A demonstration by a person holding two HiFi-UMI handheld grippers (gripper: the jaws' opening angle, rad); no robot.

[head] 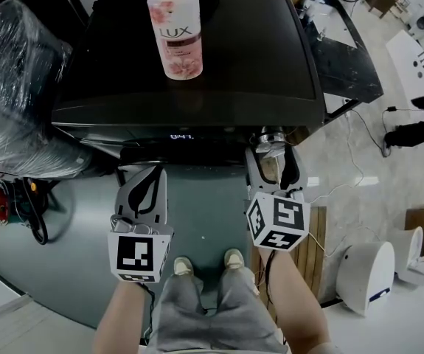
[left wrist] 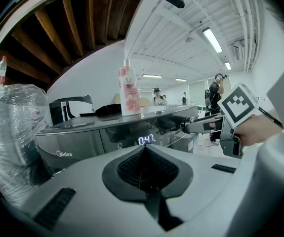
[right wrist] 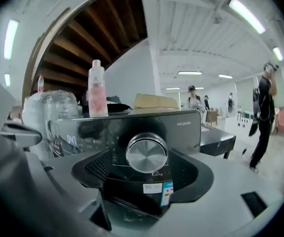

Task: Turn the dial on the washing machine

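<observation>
The dark washing machine (head: 197, 72) stands in front of me, its lit display (head: 182, 136) on the front panel. The round silver dial (right wrist: 146, 153) sits at the panel's right end. My right gripper (head: 270, 142) is open around the dial, with one ribbed pad (right wrist: 96, 168) on each side and a small gap to the dial. My left gripper (head: 142, 171) hangs shut and empty just below the panel, left of the display (left wrist: 146, 140). A pink LUX bottle (head: 175, 32) stands upright on the machine's lid.
A plastic-wrapped bundle (head: 12, 87) presses against the machine's left side. A black table (head: 348, 57) stands to the right, with a wooden pallet (head: 316, 251) and a white appliance (head: 366, 275) on the floor. People (right wrist: 264, 117) stand far behind.
</observation>
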